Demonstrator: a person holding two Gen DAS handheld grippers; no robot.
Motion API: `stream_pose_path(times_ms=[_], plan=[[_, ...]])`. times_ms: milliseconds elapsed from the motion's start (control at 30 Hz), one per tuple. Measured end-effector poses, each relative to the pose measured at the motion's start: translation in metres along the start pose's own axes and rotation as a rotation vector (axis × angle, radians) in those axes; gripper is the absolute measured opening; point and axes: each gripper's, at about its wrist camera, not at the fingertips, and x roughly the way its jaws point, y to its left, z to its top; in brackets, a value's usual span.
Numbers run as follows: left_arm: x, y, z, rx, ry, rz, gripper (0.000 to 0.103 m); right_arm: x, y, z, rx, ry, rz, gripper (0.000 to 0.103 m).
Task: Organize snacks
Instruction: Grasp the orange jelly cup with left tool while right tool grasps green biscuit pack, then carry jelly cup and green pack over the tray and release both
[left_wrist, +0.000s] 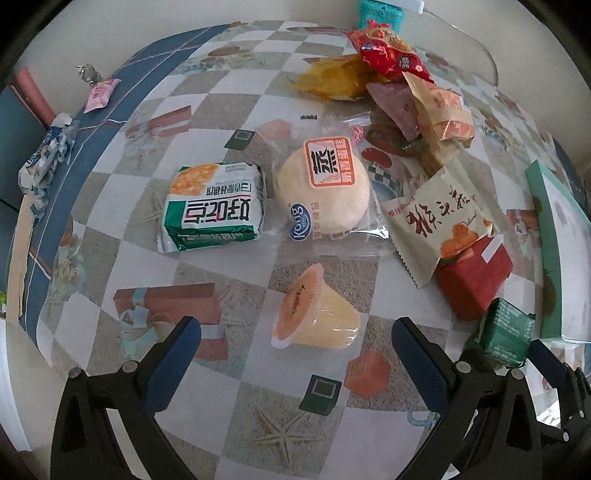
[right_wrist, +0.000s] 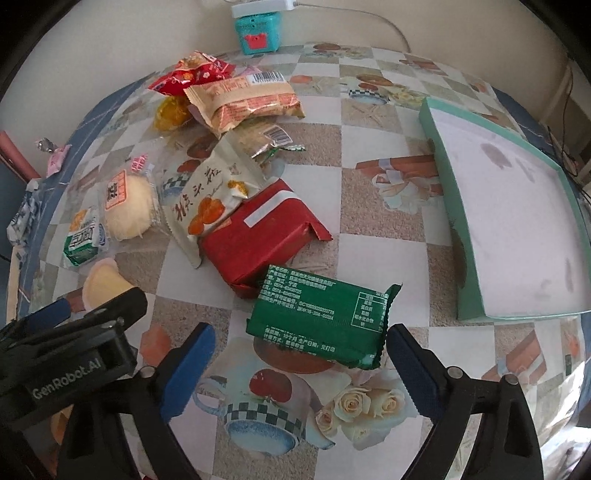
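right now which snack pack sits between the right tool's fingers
The green foil pack, printed side up, just in front of the red pack; the other snacks lie farther back.

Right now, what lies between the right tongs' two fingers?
The green snack packet: the right wrist view shows it lying on the table between the fingers of the right tongs, which stand open, one finger close by the packet's crimped end.

Home dining spot: patterned tablecloth (right_wrist: 369, 229) w/ snacks (right_wrist: 236, 99), by wall.
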Motion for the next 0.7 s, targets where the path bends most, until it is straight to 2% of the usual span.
stream_pose_path(times_ms=[67,167,267,533,700], plan=[[0.003,0.001,0.002,0.0,0.004,0.001,0.102,0.003,0.0,0.001,0.002,0.008,-0.002,0.093],[0.004,0.001,0.006,-0.001,0.005,0.001,0.096,0.006,-0.002,0.001,0.007,0.012,-0.008,0.089],[0.005,0.001,0.004,0.002,0.005,-0.003,0.093,0.008,-0.002,0.003,0.01,0.013,-0.013,0.079],[0.011,-0.002,0.0,0.004,0.022,-0.025,0.05,0.006,-0.003,0.001,0.007,0.007,0.003,0.074],[0.009,0.0,-0.003,0.0,0.017,-0.023,0.05,0.005,-0.004,0.0,0.01,0.008,0.005,0.073]])
